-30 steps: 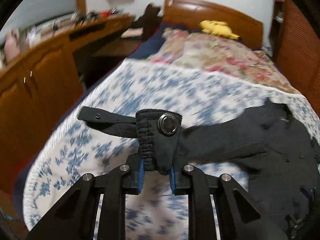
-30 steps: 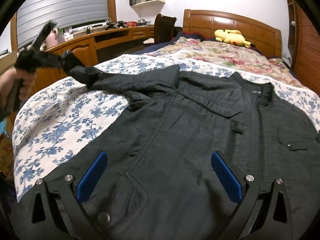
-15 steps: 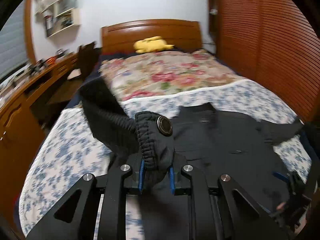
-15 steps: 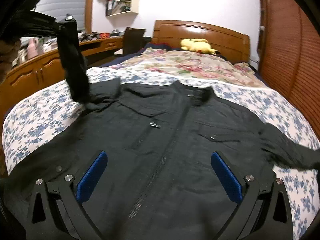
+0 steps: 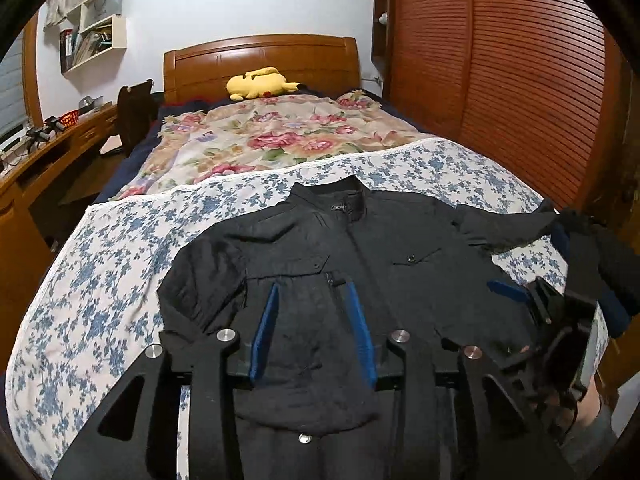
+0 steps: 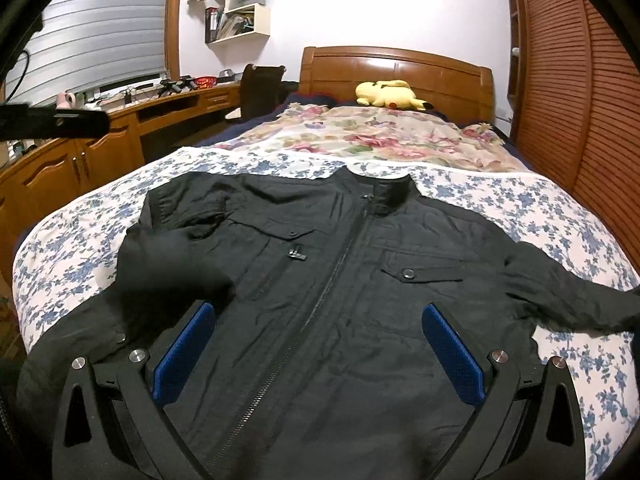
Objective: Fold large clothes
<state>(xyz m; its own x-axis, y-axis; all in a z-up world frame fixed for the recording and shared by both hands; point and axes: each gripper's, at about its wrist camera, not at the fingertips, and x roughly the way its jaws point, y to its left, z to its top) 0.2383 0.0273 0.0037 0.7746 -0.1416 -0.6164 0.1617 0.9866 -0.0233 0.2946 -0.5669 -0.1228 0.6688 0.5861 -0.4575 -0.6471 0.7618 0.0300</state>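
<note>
Lying flat beneath both tongs, the black jacket (image 6: 340,280); left tongs (image 5: 314,332) parted, empty; right tongs (image 6: 320,356) wide.

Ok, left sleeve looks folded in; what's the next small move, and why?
Probably swing the right hand-held gripper out toward the right sleeve and close on it near the cuff. The left sleeve already lies folded across the jacket front, while the right sleeve lies stretched out over the floral sheet. That hand-held gripper is open and empty over the lower front.
</note>
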